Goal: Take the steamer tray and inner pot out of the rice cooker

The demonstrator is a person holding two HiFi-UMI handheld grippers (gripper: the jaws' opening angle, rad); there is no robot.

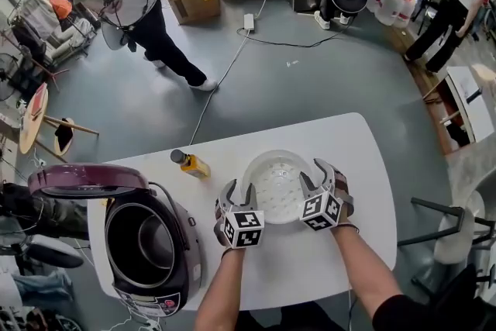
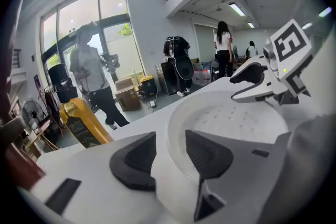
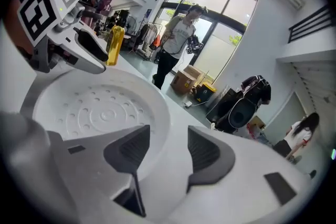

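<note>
- The steamer tray [image 1: 277, 184] sits flat on the white bench [image 1: 310, 275], at centre frame in the head view; it is already out of the rice cooker [image 1: 188, 248], and that half of the task looks done
- The left hand-held gripper [image 1: 239, 191] is at the tray's left rim and the right hand-held gripper [image 1: 314, 176] at its right rim, on opposite sides of the round tray
- In each gripper view the jaws stand narrowly apart with the tray's rim running between them; a gap shows beside the pads, so neither seems to press on the rim, and the tray rests on the bench on its own
- The inner pot [image 1: 143, 244] appears to sit inside the open cooker at lower left of the head view; the purple lid [image 1: 87, 179] stands tipped back above it, at the frame's left edge
- The relation that matters next: the pot lies to the left of both hand-held grippers and slightly lower in the frame; the left one is plainly nearer, just beside the cooker's right wall; the right one has the whole tray between it and the cooker
- The pot is round, with no long axis to line up with; judged from here, both hand-held grippers would need to back off the tray rim and swing left to opposite sides of the pot's rim
- A yellow bottle [image 1: 191, 164] lies near the cooker, above the left hand-held gripper in the frame; it is apart from the straight path to the pot
</note>
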